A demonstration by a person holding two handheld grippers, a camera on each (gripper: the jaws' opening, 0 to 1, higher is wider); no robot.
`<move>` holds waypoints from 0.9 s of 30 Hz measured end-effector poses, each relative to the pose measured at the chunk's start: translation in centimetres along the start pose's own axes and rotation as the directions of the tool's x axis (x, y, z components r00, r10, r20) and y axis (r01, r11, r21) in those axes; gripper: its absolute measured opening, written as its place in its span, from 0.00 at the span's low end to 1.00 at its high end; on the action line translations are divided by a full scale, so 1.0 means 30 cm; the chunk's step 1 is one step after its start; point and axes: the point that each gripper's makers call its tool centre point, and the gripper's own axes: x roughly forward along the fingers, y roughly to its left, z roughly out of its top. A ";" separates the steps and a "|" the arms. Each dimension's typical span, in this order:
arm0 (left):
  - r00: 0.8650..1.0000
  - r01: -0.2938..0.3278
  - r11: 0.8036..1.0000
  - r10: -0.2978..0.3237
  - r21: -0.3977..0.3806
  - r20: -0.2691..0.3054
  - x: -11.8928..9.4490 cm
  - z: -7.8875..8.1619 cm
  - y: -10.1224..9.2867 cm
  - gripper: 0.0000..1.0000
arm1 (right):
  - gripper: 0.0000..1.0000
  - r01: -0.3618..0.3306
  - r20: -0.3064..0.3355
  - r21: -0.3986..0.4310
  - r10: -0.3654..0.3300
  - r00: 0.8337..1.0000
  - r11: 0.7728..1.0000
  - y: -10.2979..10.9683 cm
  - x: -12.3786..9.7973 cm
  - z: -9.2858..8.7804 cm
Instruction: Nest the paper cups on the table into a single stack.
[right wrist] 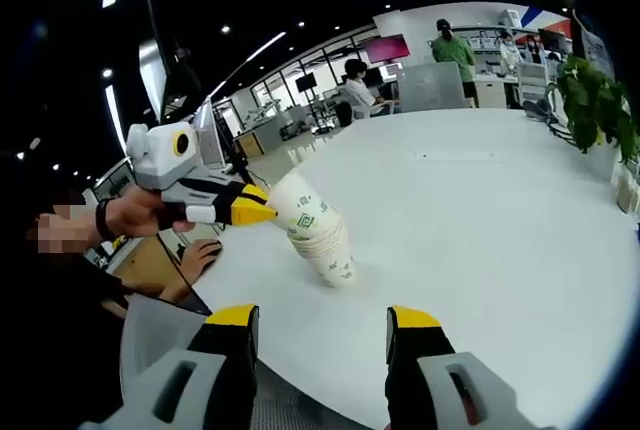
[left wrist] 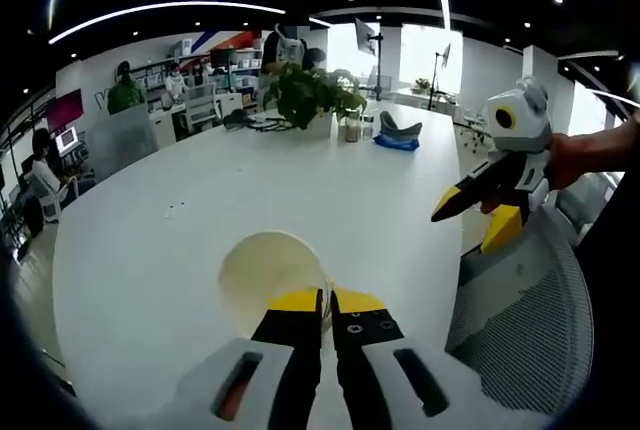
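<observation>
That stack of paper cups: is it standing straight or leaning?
Leaning. In the right gripper view the stack of paper cups tilts toward the left tool, which grips its top cup's rim; its bottom rests on the table.

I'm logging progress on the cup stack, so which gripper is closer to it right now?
Left. The left gripper is shut on the rim of the stack's top cup. The right gripper hangs open, back near the table edge, apart from the cups.
</observation>
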 end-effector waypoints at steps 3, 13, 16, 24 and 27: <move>1.000 0.003 1.000 -0.003 -0.001 -0.002 0.010 0.003 -0.009 0.02 | 0.50 -0.001 -0.002 0.000 0.001 1.000 1.000 -0.001 0.002 -0.003; 0.999 0.020 1.000 -0.020 0.011 -0.029 0.041 -0.009 -0.013 0.03 | 0.50 -0.001 -0.006 0.002 0.001 1.000 1.000 -0.005 0.012 -0.010; 0.999 0.023 1.000 -0.023 0.012 -0.035 0.053 -0.012 -0.009 0.03 | 0.50 0.002 -0.005 0.005 -0.002 1.000 1.000 -0.007 0.012 -0.010; 0.999 0.033 0.999 -0.033 0.005 -0.037 0.068 -0.013 -0.020 0.03 | 0.50 0.004 -0.009 0.012 -0.004 1.000 1.000 -0.016 0.012 -0.017; 0.999 0.038 0.999 -0.038 0.002 -0.038 0.077 -0.015 -0.025 0.04 | 0.50 0.003 -0.011 0.011 -0.003 1.000 1.000 -0.012 0.013 -0.016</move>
